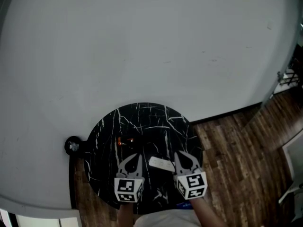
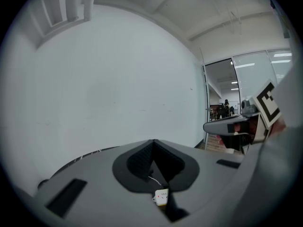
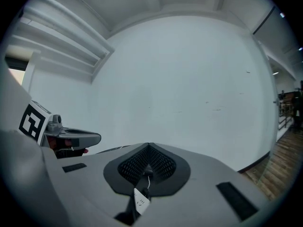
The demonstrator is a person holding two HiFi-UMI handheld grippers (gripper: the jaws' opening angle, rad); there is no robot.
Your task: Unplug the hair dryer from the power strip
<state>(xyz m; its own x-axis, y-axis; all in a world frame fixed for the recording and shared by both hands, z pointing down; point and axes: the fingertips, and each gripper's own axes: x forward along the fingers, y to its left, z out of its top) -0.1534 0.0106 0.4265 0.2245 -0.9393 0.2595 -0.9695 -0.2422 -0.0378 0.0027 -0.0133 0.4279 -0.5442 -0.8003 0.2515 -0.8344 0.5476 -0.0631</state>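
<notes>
Holding both grippers low over the near edge of the round black marbled counter (image 1: pixel 109 126), you keep the left gripper (image 1: pixel 135 157) at the left and the right gripper (image 1: pixel 182 157) at the right, side by side and well apart, both aimed toward the white wall (image 1: pixel 142 41) on the far side. The white power strip (image 1: pixel 162 163) lies flat on the counter between the two grippers and touches neither. An orange glow (image 1: pixel 125 140) shows on the counter just beyond the left gripper. The hair dryer cannot be picked out against the dark surface. In the left gripper view your jaws are pressed together with nothing between them, and the power strip (image 2: pixel 161 196) appears small below them, with a thin white cord (image 2: pixel 152 178) running from it. In the right gripper view your jaws are likewise closed and empty, and the power strip (image 3: pixel 140 201) is seen below them. A small dark round object (image 1: pixel 72 145) sits at the counter's left edge by the wall. Wood floor (image 1: pixel 236 164) lies to the right.
</notes>
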